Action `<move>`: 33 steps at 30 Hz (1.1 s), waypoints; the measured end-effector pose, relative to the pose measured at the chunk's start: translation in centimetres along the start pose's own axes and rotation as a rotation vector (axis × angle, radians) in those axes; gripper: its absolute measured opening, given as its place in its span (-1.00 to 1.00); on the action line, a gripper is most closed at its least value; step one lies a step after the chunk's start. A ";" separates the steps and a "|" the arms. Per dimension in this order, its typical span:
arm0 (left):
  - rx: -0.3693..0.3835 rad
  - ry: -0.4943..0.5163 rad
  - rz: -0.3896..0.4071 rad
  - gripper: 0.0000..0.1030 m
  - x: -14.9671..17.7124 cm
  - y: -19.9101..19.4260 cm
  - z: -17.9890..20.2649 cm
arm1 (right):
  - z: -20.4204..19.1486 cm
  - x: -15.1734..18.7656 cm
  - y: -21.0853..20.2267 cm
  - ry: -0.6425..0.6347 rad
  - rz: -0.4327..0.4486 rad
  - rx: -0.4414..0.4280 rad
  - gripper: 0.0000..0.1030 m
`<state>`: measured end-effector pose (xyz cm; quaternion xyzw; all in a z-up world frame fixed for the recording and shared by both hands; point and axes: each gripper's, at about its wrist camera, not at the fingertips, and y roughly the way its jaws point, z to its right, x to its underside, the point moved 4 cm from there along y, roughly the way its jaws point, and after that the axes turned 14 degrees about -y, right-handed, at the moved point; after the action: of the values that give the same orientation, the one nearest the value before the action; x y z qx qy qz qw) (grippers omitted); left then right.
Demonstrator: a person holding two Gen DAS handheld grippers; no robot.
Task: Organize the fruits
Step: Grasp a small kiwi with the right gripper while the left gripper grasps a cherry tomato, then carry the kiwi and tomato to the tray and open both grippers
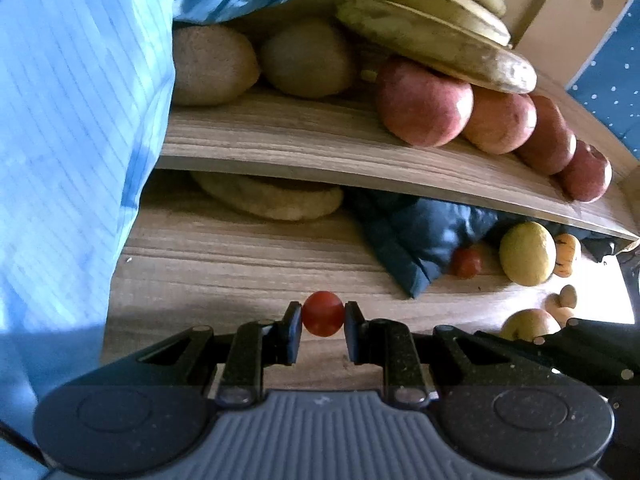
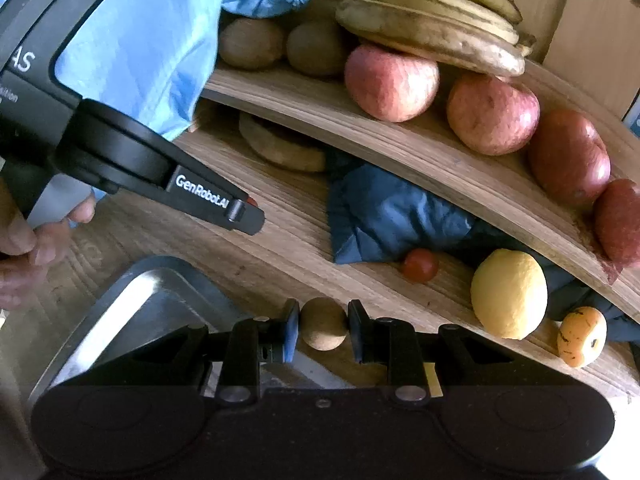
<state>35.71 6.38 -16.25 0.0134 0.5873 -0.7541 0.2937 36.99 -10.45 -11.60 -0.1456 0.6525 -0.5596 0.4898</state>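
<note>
My left gripper (image 1: 322, 322) is shut on a small red cherry tomato (image 1: 322, 312), held above the lower wooden shelf (image 1: 224, 264). My right gripper (image 2: 323, 330) is shut on a small tan round fruit (image 2: 323, 320), held over the front of that shelf (image 2: 280, 248). In the right wrist view the left gripper (image 2: 250, 212) reaches in from the upper left, a sliver of red showing at its tip. Another cherry tomato (image 2: 420, 265), a lemon (image 2: 509, 294) and a small orange fruit (image 2: 582, 336) lie on the lower shelf.
The upper shelf (image 2: 400, 140) carries kiwis (image 2: 252, 44), red apples (image 2: 492, 114) and bananas (image 2: 432, 28). A dark blue cloth (image 2: 384, 216) and a flat tan disc (image 2: 280, 148) lie under it. A metal tray (image 2: 140, 312) sits front left. A blue sleeve (image 1: 72, 140) fills the left.
</note>
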 end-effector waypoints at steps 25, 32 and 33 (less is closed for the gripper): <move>-0.047 -0.039 -0.008 -0.53 8.7 -5.2 1.2 | -4.4 5.0 -5.6 -0.049 0.045 -0.080 -0.46; -0.062 -0.056 -0.008 -0.53 11.3 -6.7 0.6 | -5.4 6.6 -7.1 -0.065 0.050 -0.111 -0.46; -0.064 -0.059 -0.009 -0.53 11.6 -6.8 0.6 | -5.6 6.8 -7.3 -0.068 0.051 -0.116 -0.46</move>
<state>23.15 1.81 -14.35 -0.0209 0.6022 -0.7363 0.3078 26.63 -14.65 -9.02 -0.1759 0.6703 -0.5030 0.5164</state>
